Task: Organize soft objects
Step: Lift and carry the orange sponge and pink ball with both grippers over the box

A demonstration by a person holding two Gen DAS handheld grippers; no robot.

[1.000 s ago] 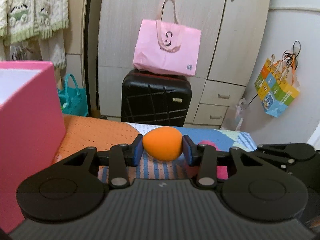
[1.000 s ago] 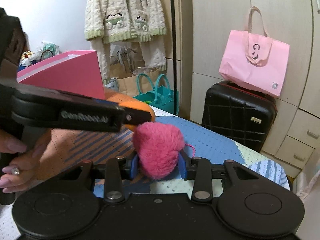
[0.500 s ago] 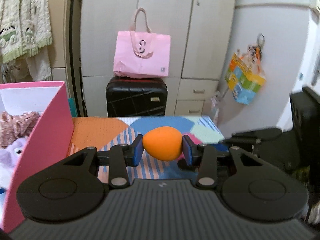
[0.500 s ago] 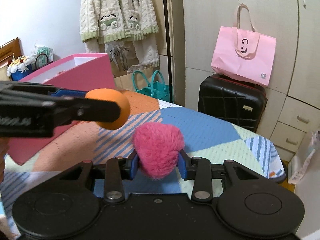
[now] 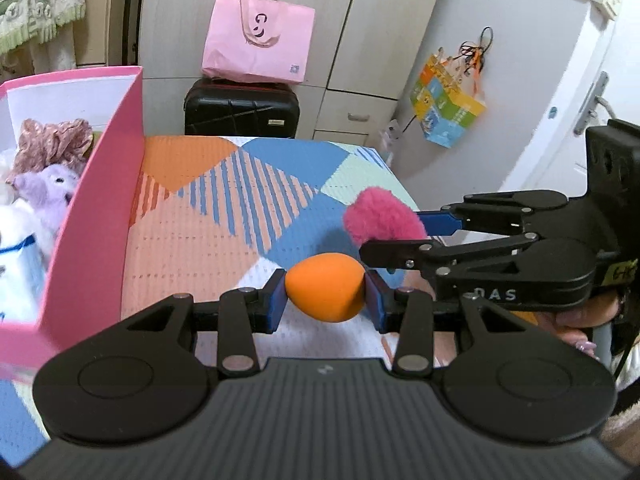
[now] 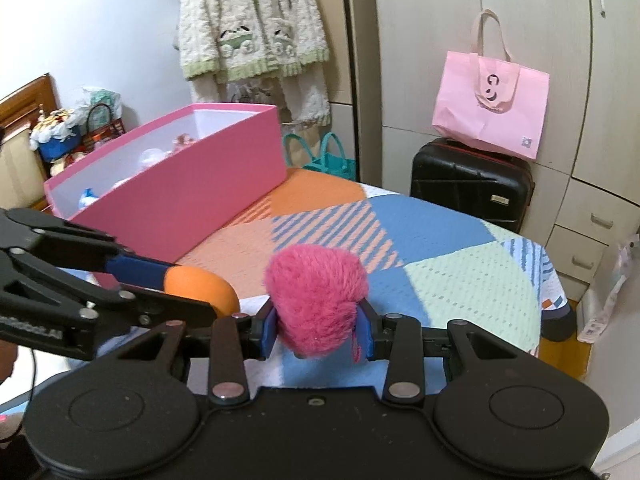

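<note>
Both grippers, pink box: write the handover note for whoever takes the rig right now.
Left gripper: shut on the orange egg-shaped sponge, held above the patchwork bedspread.
Right gripper: shut on the fluffy pink heart, also in the air.
Pink box: on the bed to the left, open, already holding the purple plush, a white plush and a brownish scrunched piece.
Done: both items picked up.
Left: carry both over the box and drop them in.

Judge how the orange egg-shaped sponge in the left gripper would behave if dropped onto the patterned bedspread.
The orange sponge looks smooth and rounded, so it would probably roll or bounce a little. It seems soft and light: the left gripper pinches it only at its ends. The textured bedspread should likely stop it quickly.
</note>
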